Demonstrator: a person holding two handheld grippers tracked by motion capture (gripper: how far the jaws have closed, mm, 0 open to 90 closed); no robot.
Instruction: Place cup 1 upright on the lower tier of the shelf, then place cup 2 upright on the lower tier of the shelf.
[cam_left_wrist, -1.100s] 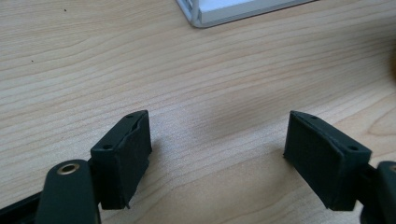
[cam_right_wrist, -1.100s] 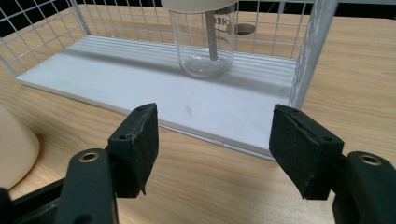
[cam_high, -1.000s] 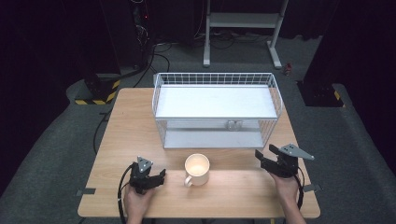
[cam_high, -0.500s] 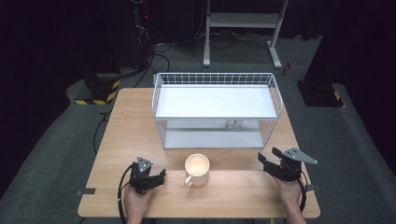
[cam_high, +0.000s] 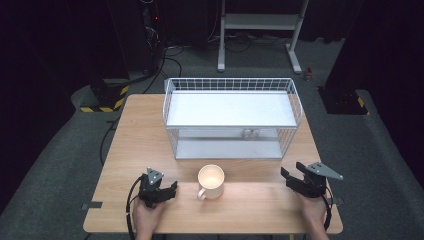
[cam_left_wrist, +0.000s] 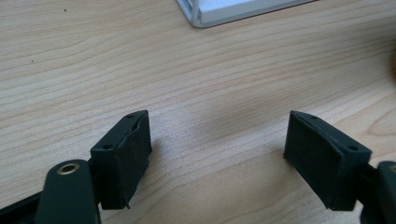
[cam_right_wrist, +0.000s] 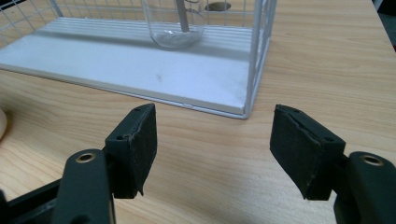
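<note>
A cream mug (cam_high: 211, 181) stands upright on the wooden table (cam_high: 140, 145), its handle toward the near left. My left gripper (cam_high: 170, 189) rests on the table left of the mug, its jaws open toward it with bare wood between them (cam_left_wrist: 217, 135). My right gripper (cam_high: 289, 178) sits right of the mug, open, with nothing between its jaws (cam_right_wrist: 215, 135). It faces the white wire rack (cam_right_wrist: 254, 60).
The two-level white wire rack (cam_high: 232, 107) fills the middle of the table behind the mug. A clear glass (cam_right_wrist: 175, 28) stands on its lower shelf toward the right. Dark floor, cables and a metal stand lie beyond the table.
The right gripper has shifted slightly toward the near right of the table. The left gripper and the mug have not moved.
</note>
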